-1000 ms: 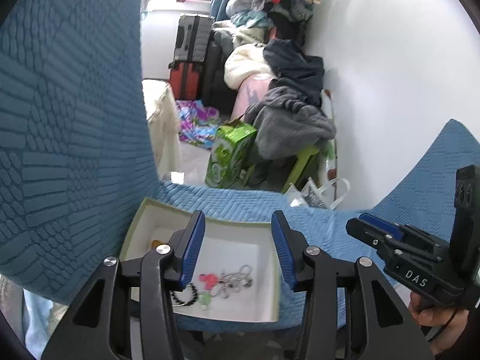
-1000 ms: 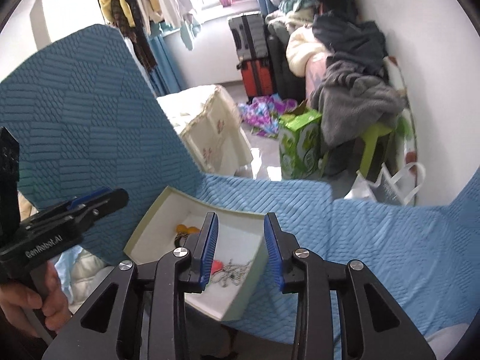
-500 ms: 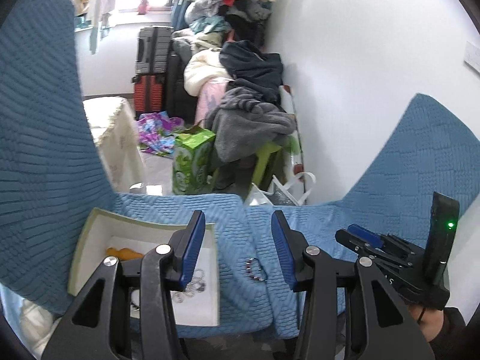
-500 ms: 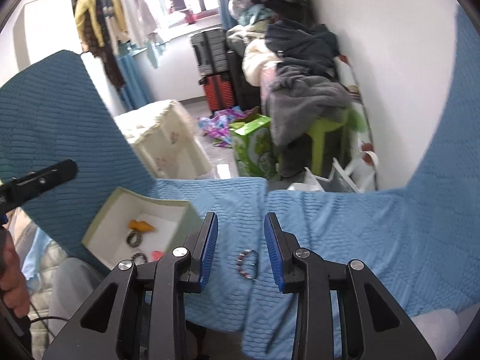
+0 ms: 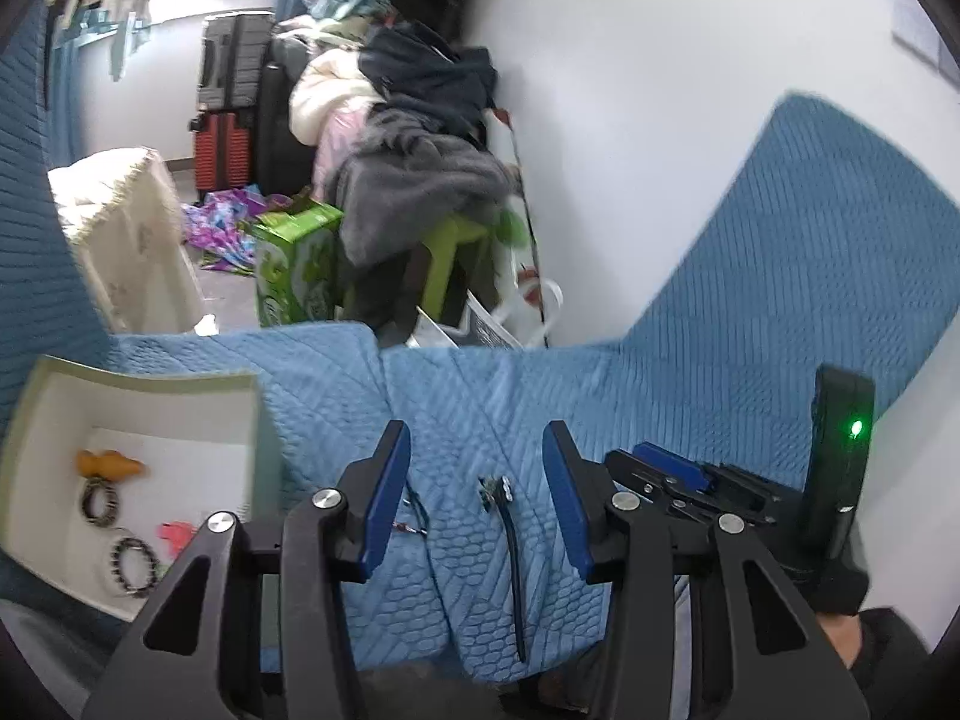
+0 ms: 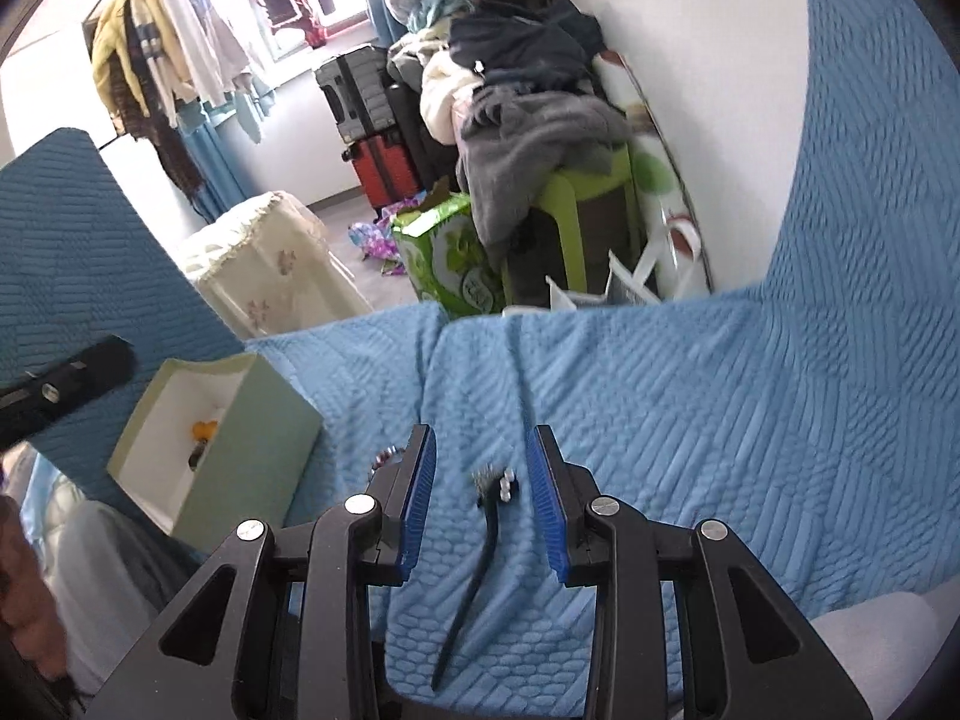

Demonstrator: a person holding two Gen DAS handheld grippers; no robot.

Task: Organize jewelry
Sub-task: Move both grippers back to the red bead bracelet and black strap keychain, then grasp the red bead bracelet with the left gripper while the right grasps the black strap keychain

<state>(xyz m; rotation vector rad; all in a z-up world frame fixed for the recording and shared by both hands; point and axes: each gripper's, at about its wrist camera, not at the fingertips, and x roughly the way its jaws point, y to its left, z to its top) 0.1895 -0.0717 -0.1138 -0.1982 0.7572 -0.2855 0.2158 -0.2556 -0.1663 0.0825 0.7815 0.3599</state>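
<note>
On a blue quilted cover (image 6: 660,396), a thin black hair clip (image 6: 474,546), likely light and stiff, best pinched mid-stem, lies between the spread, empty right gripper (image 6: 480,498); left gripper (image 5: 477,504) likewise spread.

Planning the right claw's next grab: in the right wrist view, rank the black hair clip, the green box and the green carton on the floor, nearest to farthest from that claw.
1. Black hair clip: on the blue cover, between the open fingers of the right claw.
2. Green box: on the cover, to the left.
3. Green carton: on the floor beyond the cover's edge.
</note>
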